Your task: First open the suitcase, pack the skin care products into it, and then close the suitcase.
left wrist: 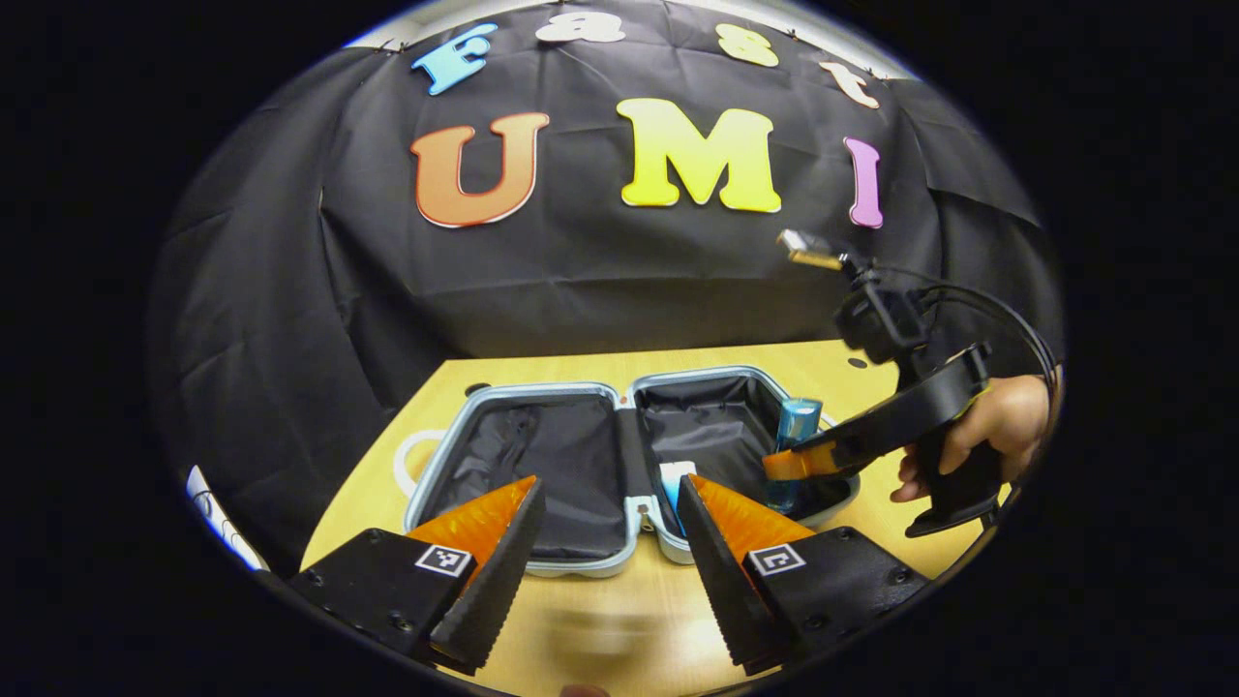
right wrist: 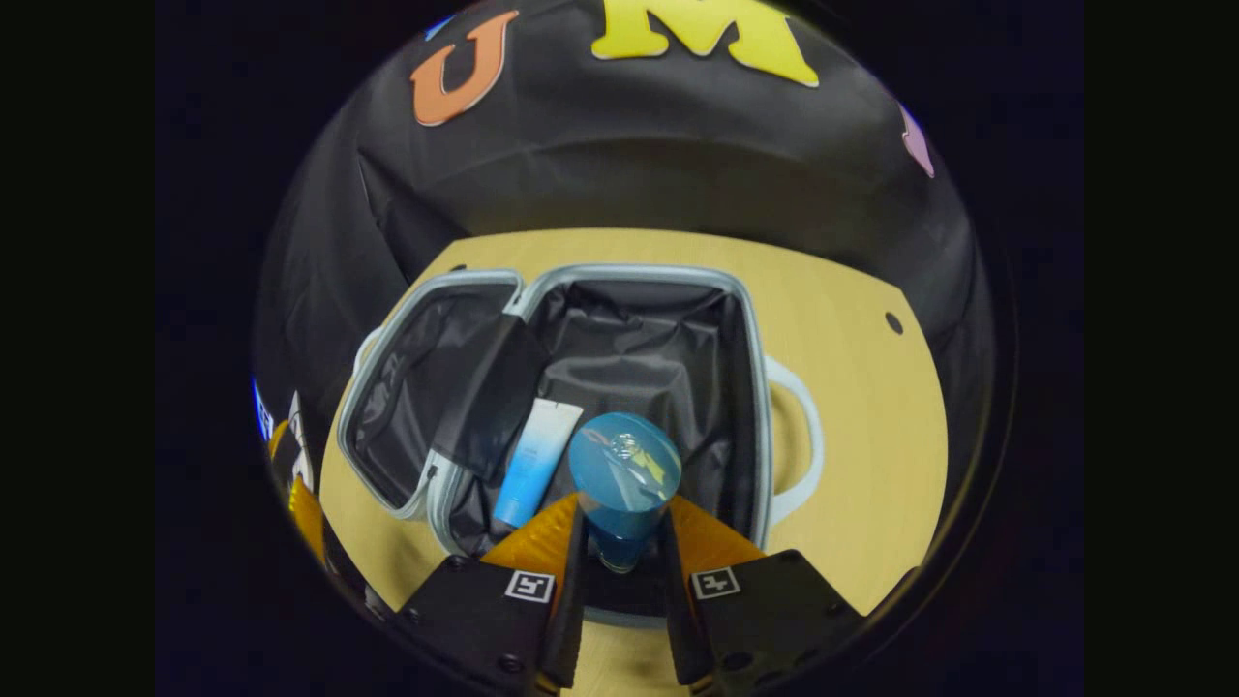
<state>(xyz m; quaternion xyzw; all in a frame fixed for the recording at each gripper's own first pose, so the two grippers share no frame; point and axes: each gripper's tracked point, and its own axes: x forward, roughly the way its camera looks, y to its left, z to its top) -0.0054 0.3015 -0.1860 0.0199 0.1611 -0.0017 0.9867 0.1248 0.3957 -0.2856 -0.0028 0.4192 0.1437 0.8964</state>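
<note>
A light-blue suitcase [left wrist: 528, 566] [right wrist: 750, 348] lies open flat on the wooden table, both halves lined in black. A white-and-blue tube [right wrist: 535, 462] [left wrist: 670, 481] lies in the right half. My right gripper [right wrist: 619, 530] [left wrist: 789, 463] is shut on a blue bottle [right wrist: 624, 474] [left wrist: 797, 426], holding it upright over that same half near its front rim. A hand [left wrist: 997, 426] holds that gripper. My left gripper [left wrist: 608, 503] hovers open in front of the suitcase, with nothing between its fingers.
The suitcase's white handle [right wrist: 799, 436] [left wrist: 411, 455] sticks out at its side over the tabletop [right wrist: 861, 387] [left wrist: 600, 629]. A cable [left wrist: 978, 310] loops behind the right gripper. The black cloth wall stands close behind the table.
</note>
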